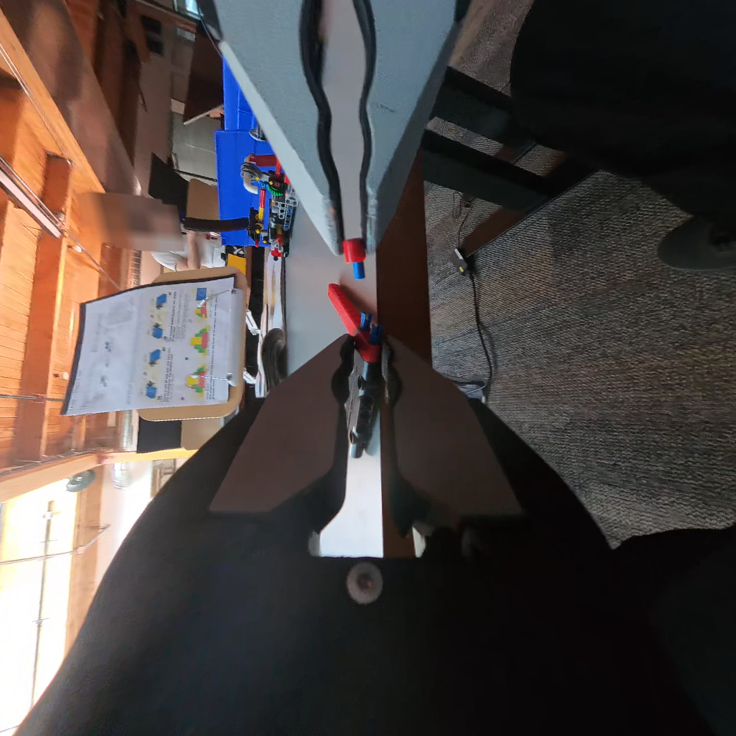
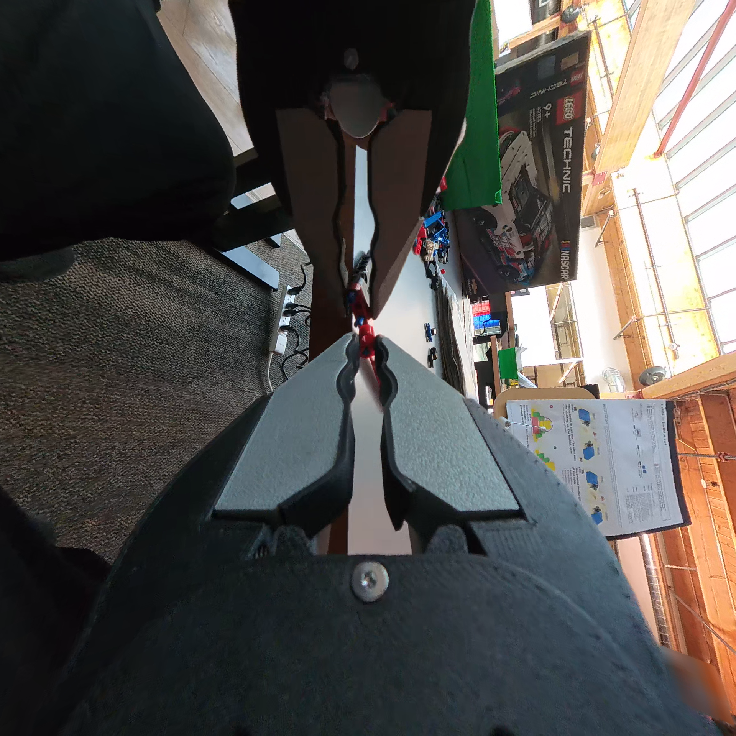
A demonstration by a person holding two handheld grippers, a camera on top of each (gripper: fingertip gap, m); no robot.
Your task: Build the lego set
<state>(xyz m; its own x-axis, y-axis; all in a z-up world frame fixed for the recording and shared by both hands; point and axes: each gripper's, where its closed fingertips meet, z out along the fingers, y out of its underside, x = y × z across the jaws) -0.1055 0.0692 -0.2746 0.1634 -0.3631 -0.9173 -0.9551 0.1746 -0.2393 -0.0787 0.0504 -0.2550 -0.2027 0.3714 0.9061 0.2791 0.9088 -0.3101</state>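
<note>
Left gripper [image 1: 366, 350] jaws clamp red-black beam assembly [image 1: 368, 382] | right gripper [image 2: 365, 342] jaws pinch red connector [image 2: 365, 343]

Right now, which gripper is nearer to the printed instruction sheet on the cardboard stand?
Cannot tell. The sheet stands across the table from both the left gripper and the right gripper, which meet tip to tip.
</note>
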